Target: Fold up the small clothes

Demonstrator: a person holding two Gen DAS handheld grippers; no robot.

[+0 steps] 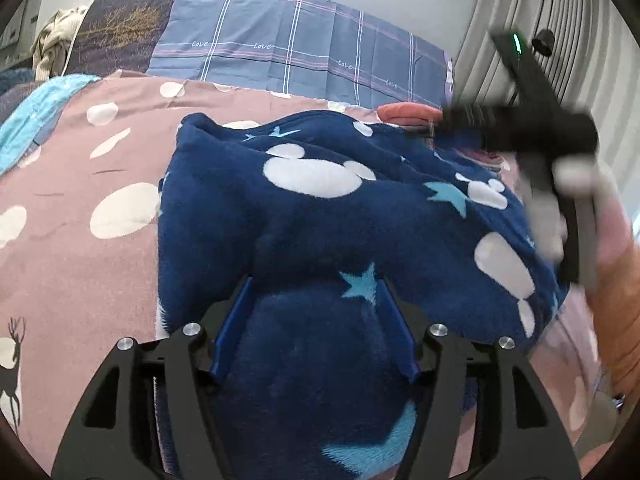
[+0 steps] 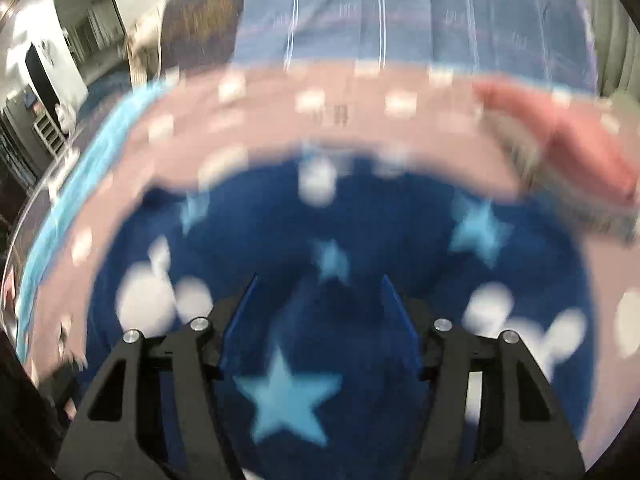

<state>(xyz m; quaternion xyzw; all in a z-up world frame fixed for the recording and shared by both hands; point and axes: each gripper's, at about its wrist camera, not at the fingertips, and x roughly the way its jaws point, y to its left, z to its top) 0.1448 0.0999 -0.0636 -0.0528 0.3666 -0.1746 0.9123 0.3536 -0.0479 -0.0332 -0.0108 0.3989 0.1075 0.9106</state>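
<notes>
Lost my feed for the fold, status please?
Left gripper open, fingers straddling the navy fleece garment, no pinch. Right gripper open above it, view blurred. Garment bunched on the pink bedspread. Red cloth at far edge.

- The left wrist view looks forward and down between the left gripper (image 1: pixel 314 286) fingers, close over the navy fleece garment (image 1: pixel 320 208), toward the plaid pillow (image 1: pixel 296 44) and curtain (image 1: pixel 560 20)
- The right wrist view, blurred, faces the same way, equally close above the garment (image 2: pixel 360 220)
- Both share garment, pink dotted bedspread (image 1: pixel 80 160), pillow and red cloth (image 1: pixel 408 112)
- The right gripper (image 1: pixel 460 120) shows blurred in the left view
</notes>
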